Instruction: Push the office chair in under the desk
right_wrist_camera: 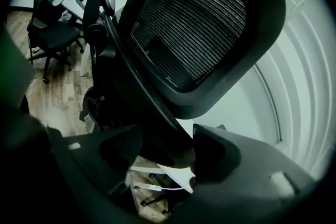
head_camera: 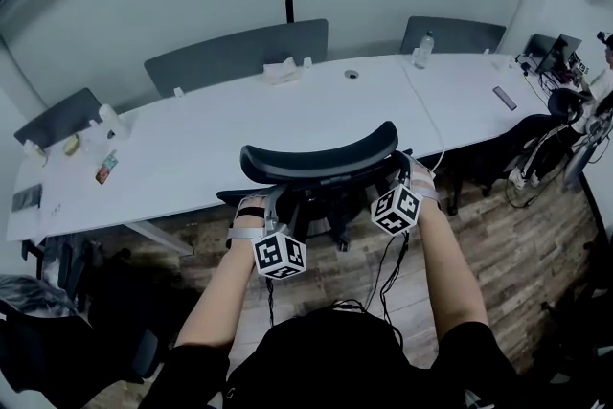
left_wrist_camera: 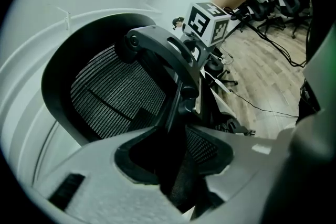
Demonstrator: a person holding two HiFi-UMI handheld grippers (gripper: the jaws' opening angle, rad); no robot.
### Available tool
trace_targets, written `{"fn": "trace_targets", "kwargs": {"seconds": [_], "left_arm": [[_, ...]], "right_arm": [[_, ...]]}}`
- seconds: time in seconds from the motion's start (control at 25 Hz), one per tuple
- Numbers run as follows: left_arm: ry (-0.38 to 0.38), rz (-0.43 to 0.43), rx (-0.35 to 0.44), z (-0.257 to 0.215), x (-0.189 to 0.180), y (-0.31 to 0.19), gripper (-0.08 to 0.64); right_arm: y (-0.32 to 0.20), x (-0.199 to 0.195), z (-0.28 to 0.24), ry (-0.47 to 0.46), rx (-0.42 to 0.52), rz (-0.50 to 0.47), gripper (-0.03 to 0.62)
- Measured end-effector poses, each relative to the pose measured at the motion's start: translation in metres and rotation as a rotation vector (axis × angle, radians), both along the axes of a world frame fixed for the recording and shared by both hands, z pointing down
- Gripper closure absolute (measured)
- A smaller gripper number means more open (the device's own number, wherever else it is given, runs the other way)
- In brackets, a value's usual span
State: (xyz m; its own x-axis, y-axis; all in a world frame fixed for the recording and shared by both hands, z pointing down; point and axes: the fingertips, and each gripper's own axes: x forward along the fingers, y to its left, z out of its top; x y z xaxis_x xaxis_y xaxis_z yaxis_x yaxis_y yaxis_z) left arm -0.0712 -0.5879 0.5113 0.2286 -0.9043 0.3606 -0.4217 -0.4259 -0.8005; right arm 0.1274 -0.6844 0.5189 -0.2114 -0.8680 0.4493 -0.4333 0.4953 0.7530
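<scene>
Black office chair (head_camera: 321, 163), head view: stands at the near edge of the white desk (head_camera: 239, 124), back toward the person, seat hidden.
Left gripper (left_wrist_camera: 176, 165), left gripper view: jaws clamped on the chair's back frame.
Right gripper (right_wrist_camera: 163, 149), right gripper view: jaws wide apart astride the same frame, not pressing.
Step, judged: push under way.
Next move: steady level shove deskward, both sides even, lest the chair swerve.

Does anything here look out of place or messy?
The black mesh office chair stands out on the wooden floor, not tucked under the long white desk. Nothing looks spilled or broken.
</scene>
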Motion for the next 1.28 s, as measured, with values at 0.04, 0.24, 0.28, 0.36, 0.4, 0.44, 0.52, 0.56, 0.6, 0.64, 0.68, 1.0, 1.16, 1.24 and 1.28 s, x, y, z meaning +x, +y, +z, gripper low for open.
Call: {"fn": "trace_targets", "kwargs": {"seconds": [0.04, 0.24, 0.28, 0.36, 0.4, 0.44, 0.52, 0.56, 0.6, 0.64, 0.68, 1.0, 1.16, 1.24, 1.28], "left_arm": [[0.003, -0.005, -0.001, 0.000, 0.000, 0.000, 0.400], [0.030, -0.024, -0.018, -0.002, -0.001, 0.006, 0.405], [0.055, -0.033, -0.017, -0.005, -0.003, 0.008, 0.419], [0.130, -0.058, -0.018, -0.011, -0.008, 0.012, 0.457], [0.173, -0.076, -0.016, -0.014, -0.010, 0.013, 0.480], [0.216, -0.097, -0.010, -0.017, -0.013, 0.015, 0.526], [0.297, -0.138, 0.011, -0.025, -0.020, 0.017, 0.552], [0.340, -0.157, 0.022, -0.029, -0.024, 0.019, 0.552], [0.390, -0.174, 0.028, -0.034, -0.027, 0.020, 0.552], [0.442, -0.189, 0.025, -0.038, -0.029, 0.022, 0.552], [0.493, -0.201, 0.013, -0.042, -0.030, 0.025, 0.552], [0.792, -0.249, -0.054, -0.087, -0.028, 0.053, 0.552], [0.851, -0.256, -0.063, -0.097, -0.021, 0.063, 0.552], [0.867, -0.256, -0.067, -0.100, -0.017, 0.066, 0.552], [0.875, -0.257, -0.066, -0.101, -0.015, 0.065, 0.552]], "right_arm": [[0.000, 0.000, 0.000, 0.002, 0.002, -0.004, 0.295], [0.010, 0.000, -0.003, -0.034, 0.065, -0.010, 0.293], [0.015, 0.000, -0.005, -0.064, 0.070, -0.006, 0.296], [0.027, 0.002, -0.013, -0.153, 0.069, 0.011, 0.326], [0.033, 0.003, -0.019, -0.216, 0.070, 0.025, 0.403], [0.038, 0.003, -0.026, -0.285, 0.073, 0.041, 0.515], [0.049, 0.003, -0.040, -0.411, 0.082, 0.066, 0.584], [0.055, 0.000, -0.047, -0.460, 0.088, 0.068, 0.584], [0.061, -0.004, -0.054, -0.500, 0.092, 0.059, 0.584], [0.068, -0.010, -0.061, -0.535, 0.091, 0.043, 0.584], [0.076, -0.018, -0.068, -0.570, 0.084, 0.022, 0.584], [0.123, -0.056, -0.126, -0.883, 0.058, -0.057, 0.586], [0.138, -0.068, -0.136, -0.927, 0.028, -0.096, 0.586], [0.144, -0.075, -0.139, -0.946, 0.006, -0.120, 0.588], [0.145, -0.078, -0.139, -0.949, 0.001, -0.125, 0.588]]}}
